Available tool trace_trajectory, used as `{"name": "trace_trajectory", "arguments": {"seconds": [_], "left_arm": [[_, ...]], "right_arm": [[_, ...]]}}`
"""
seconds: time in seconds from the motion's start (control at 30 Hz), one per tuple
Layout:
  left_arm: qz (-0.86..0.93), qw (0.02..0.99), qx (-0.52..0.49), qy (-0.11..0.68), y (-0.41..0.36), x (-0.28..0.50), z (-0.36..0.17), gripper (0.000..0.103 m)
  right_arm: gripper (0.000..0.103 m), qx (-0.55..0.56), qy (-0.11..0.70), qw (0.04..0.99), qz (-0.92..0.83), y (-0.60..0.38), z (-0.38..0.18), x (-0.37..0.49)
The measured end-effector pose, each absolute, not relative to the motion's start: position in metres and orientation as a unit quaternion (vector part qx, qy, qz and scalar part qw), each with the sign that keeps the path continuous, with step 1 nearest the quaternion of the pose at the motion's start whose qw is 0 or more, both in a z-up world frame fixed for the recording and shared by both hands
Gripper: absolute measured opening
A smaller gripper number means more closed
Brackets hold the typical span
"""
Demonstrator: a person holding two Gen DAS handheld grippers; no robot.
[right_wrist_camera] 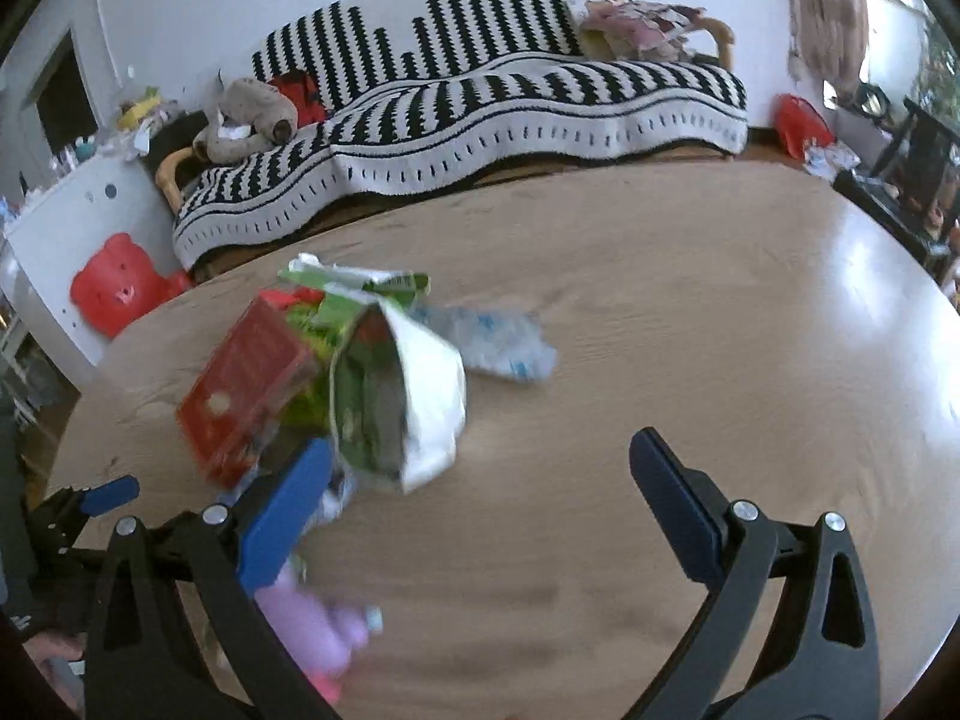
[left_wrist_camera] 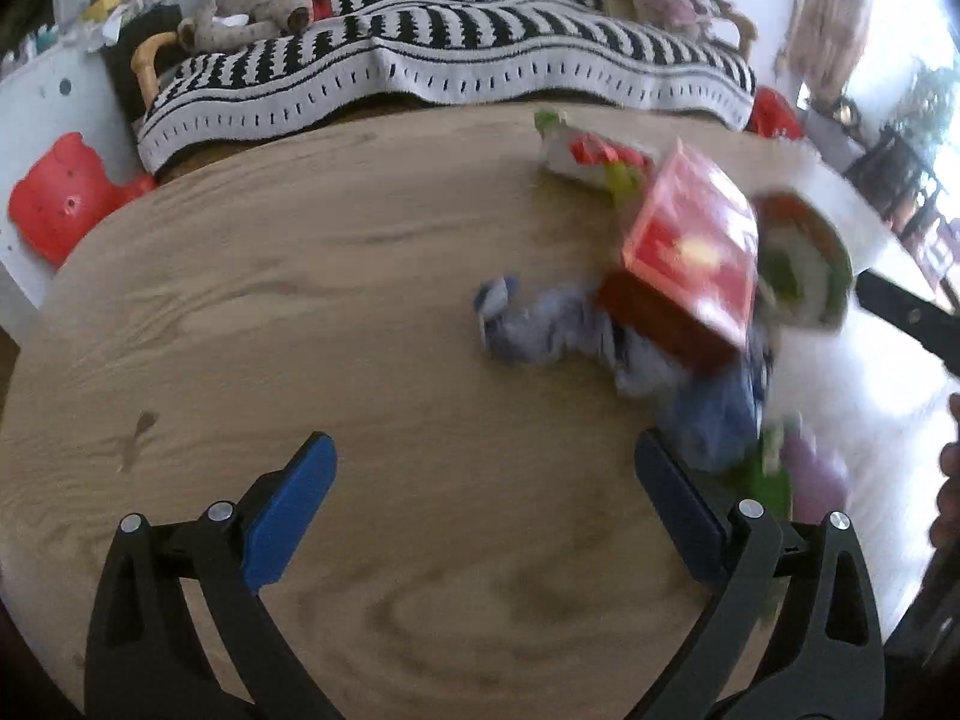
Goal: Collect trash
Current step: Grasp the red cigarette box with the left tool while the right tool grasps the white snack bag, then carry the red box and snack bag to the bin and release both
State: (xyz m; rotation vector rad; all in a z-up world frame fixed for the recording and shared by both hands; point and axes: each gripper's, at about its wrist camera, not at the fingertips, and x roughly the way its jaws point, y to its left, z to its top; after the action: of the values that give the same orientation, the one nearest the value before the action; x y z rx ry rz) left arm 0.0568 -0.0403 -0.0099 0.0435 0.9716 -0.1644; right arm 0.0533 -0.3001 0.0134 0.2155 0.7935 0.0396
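Beyond my wooden table [right_wrist_camera: 690,300] I see a sofa under a black-and-white striped blanket [right_wrist_camera: 480,102], with a grey stuffed toy [right_wrist_camera: 249,117] lying at its left end and a heap of pinkish papers [right_wrist_camera: 636,24] at its right. A red bear-shaped plastic thing [right_wrist_camera: 117,285] leans against a white cabinet [right_wrist_camera: 66,222] to the left. Another red object [right_wrist_camera: 801,120] sits on the floor at the sofa's right.

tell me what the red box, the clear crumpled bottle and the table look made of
Red box: likely printed cardboard, flat faces, sharp edges. Crumpled bottle: thin clear plastic, crinkled and see-through. Table: wood or wood veneer, visible grain, smooth finish with window glare.
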Motion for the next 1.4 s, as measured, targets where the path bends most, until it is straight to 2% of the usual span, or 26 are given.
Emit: {"name": "trace_trajectory", "arguments": {"seconds": [0.1, 0.27, 0.63, 0.8, 0.83, 0.87, 0.9, 1.0, 1.13, 1.4], "left_arm": [[-0.102, 0.882, 0.002, 0.46, -0.045, 0.07, -0.003, 0.097], [-0.128, 0.896, 0.066, 0.419, -0.075, 0.068, 0.012, 0.097], [-0.184, 0.882, 0.128, 0.415, -0.125, 0.075, 0.009, 0.097], [-0.166, 0.881, 0.145, 0.419, -0.138, 0.09, -0.002, 0.095], [-0.154, 0.883, 0.147, 0.418, -0.138, 0.097, -0.004, 0.091], [-0.155, 0.883, 0.131, 0.424, -0.135, 0.102, -0.005, 0.069], [-0.164, 0.88, 0.109, 0.432, -0.132, 0.105, -0.006, 0.062], [-0.172, 0.882, 0.046, 0.437, -0.118, 0.109, -0.005, 0.06], [-0.167, 0.893, 0.058, 0.413, -0.117, 0.098, 0.01, 0.06], [-0.147, 0.906, 0.059, 0.392, -0.099, 0.079, 0.026, 0.06]], "right_arm": [[0.096, 0.085, 0.388, 0.917, 0.028, -0.289, 0.009, 0.079], [0.096, 0.095, 0.395, 0.912, 0.048, -0.282, -0.002, 0.096], [0.095, 0.112, 0.402, 0.907, 0.057, -0.296, -0.011, 0.11], [0.066, 0.139, 0.421, 0.893, 0.076, -0.301, -0.021, 0.117], [0.063, 0.142, 0.423, 0.891, 0.083, -0.299, -0.023, 0.117], [0.054, 0.146, 0.422, 0.89, 0.09, -0.298, -0.023, 0.116], [0.046, 0.152, 0.417, 0.891, 0.1, -0.298, -0.021, 0.115], [0.046, 0.156, 0.407, 0.895, 0.099, -0.297, -0.016, 0.109], [0.046, 0.163, 0.394, 0.899, 0.096, -0.3, -0.012, 0.101], [0.046, 0.166, 0.317, 0.932, 0.055, -0.32, 0.015, 0.068]]}}
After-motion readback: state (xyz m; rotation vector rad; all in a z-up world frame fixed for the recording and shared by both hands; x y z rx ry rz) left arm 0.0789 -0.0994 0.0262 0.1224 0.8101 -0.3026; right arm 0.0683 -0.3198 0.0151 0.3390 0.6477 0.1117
